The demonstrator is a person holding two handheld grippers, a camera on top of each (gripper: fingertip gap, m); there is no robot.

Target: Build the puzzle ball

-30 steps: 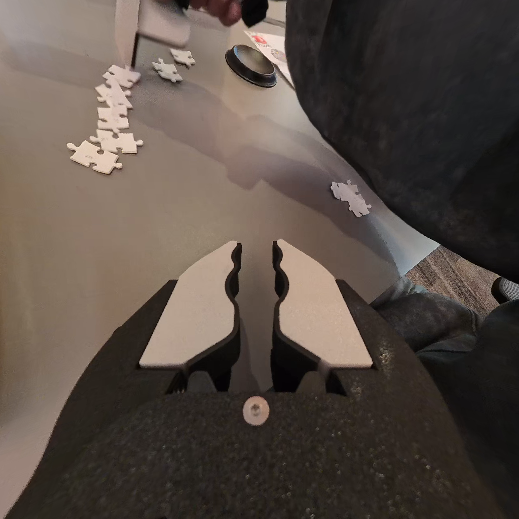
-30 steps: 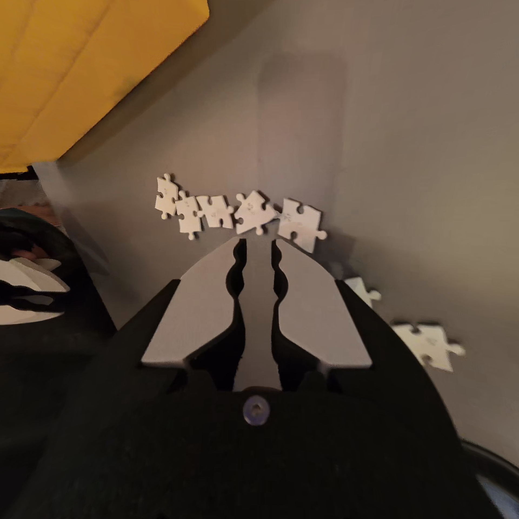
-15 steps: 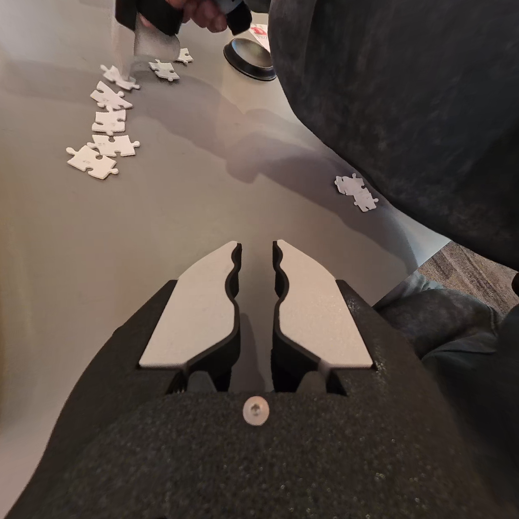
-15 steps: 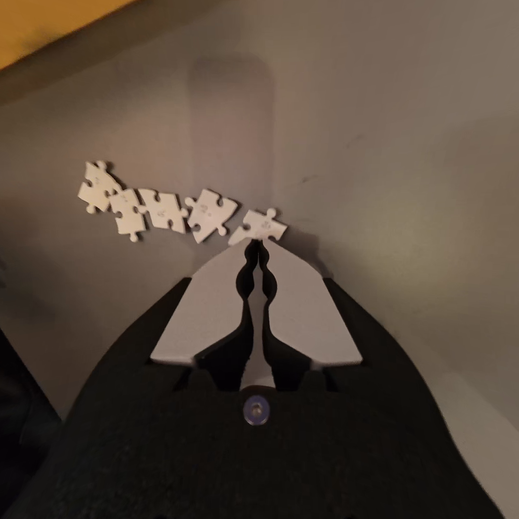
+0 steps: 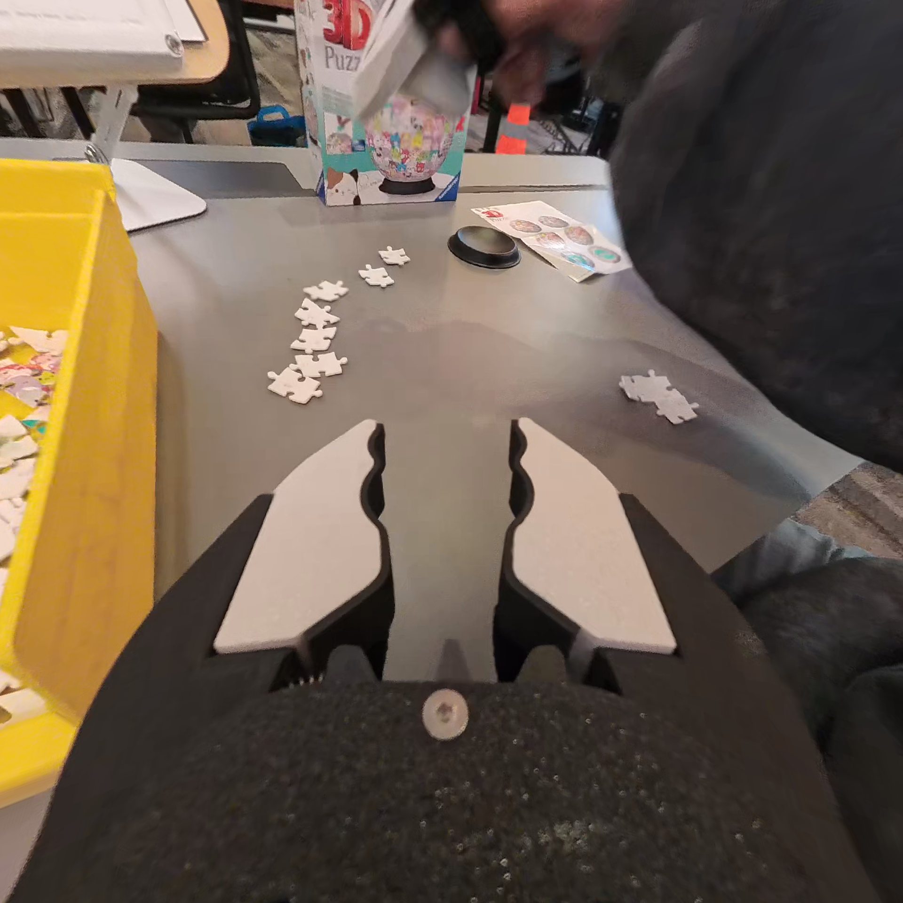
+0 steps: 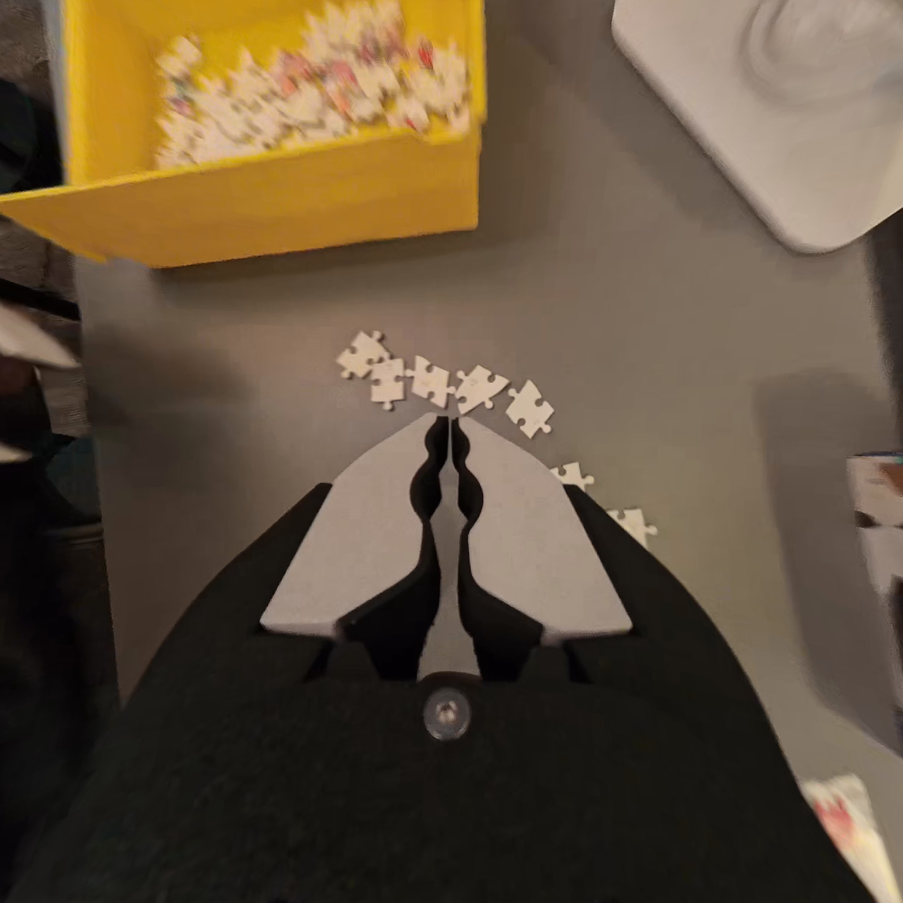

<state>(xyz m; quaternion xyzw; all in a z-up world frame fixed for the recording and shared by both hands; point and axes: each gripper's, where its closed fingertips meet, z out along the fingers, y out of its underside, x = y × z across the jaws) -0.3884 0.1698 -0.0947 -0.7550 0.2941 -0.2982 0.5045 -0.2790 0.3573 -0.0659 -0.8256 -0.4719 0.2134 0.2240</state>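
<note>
Flanking loose puzzle pieces [image 5: 312, 339], yellow bin [image 5: 78, 440], puzzle box [image 5: 386, 146], left jaws gaping empty, right jaws pinched together.

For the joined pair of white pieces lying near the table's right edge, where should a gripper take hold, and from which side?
The joined pair lies flat on the grey table, so there is no raised part to pinch. Probably best to come from above with the open left gripper, its fingers straddling the narrow width at the seam, tips touching the table. Sliding it over the nearby table edge to grip its rim might be easier.

Left wrist view low across table [image 5: 440, 342], right wrist view overhead, both showing yellow bin [image 5: 88, 440].
</note>
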